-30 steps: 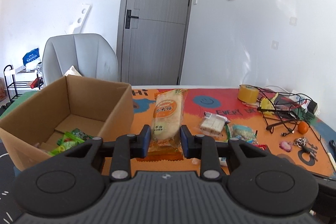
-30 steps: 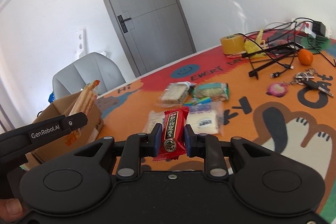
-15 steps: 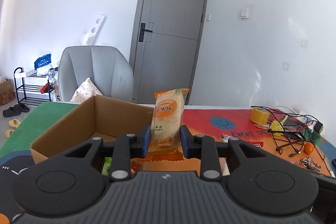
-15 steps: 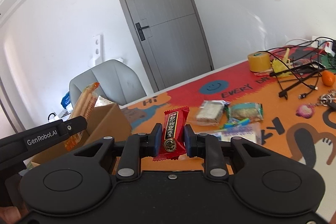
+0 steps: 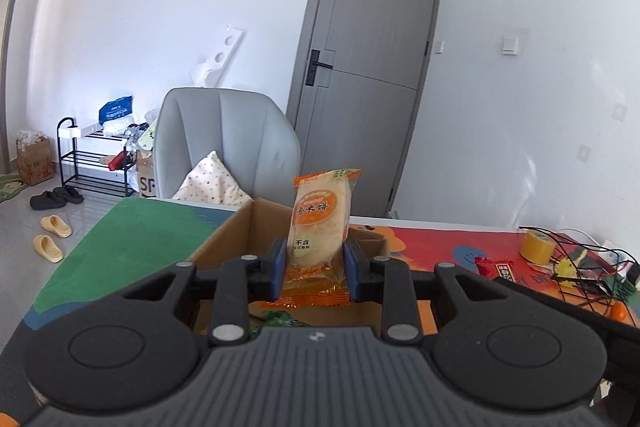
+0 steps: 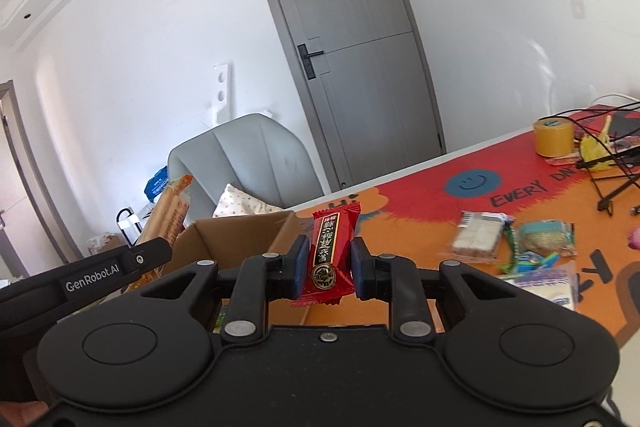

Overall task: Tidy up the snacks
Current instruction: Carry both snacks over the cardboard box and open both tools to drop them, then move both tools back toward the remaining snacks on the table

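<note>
Left wrist view: the left gripper (image 5: 315, 269) clamps an orange rice-cracker packet (image 5: 320, 223) upright above the open brown cardboard box (image 5: 240, 227); release it only once well inside the rim.

Right wrist view: the right gripper (image 6: 330, 269) pinches a red foil candy wrapper (image 6: 329, 251) just right of the box (image 6: 240, 231). Only this view shows loose snack packets (image 6: 516, 239) farther right.

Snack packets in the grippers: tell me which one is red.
The red packet, black label down its middle, clamped upright in the right gripper. The left gripper holds an orange rice cracker packet with a pale cake showing through.
</note>
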A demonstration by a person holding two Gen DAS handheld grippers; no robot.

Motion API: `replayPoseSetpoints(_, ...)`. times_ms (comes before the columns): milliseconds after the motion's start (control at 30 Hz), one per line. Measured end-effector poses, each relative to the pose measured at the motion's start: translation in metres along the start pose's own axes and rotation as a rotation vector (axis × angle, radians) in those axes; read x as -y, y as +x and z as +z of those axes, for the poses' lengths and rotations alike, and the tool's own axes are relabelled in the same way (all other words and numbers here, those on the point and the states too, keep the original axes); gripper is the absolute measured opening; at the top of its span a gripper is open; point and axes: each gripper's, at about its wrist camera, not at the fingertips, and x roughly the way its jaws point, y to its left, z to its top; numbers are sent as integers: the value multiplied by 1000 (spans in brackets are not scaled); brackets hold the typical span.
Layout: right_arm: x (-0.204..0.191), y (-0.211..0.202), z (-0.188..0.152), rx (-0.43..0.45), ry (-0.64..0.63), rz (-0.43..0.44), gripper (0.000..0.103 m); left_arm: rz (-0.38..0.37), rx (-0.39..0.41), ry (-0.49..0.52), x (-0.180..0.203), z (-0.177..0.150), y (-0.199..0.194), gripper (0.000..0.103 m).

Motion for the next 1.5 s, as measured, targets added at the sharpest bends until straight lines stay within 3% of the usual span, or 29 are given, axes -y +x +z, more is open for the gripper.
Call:
replayPoseSetpoints(400, -27, 29, 3, -30, -28, 37, 24, 38, -69, -38, -29, 2, 24, 29)
replayPoseSetpoints(567, -42, 40, 3, -43, -44, 52, 24, 39, -84, -63, -41, 2, 22, 36)
replayPoseSetpoints(833, -61, 52, 3, -45, -36, 103, 25, 84, -59, -102, -59, 7, 8, 61)
replayPoseSetpoints(900, -64, 50, 4, -30, -39, 111, 32, 92, -56, -107, -60, 8, 6, 65)
replayPoseSetpoints(933, -64, 48, 4, -29, -39, 100, 45, 95, -57, -108, -61, 8, 5, 69)
replayPoseSetpoints(967, -63, 46, 4, -23, -34, 96, 50, 99, -58, -107, -60, 8, 4, 72)
replayPoseSetpoints(1033, -58, 41, 4, -24, -28, 95, 52, 114, -58, -102, -58, 7, 4, 82)
replayPoseSetpoints(1100, -51, 36, 3, -29, -15, 84, 55, 132, -52, -92, -53, 7, 3, 86)
replayPoseSetpoints(1233, -35, 23, 3, -15, 9, 55, 66, 146, -45, -65, -41, 4, 1, 90)
replayPoseSetpoints(1500, -7, 0, -1, -5, 35, -10, 76, 123, -42, -22, -16, -3, -7, 96)
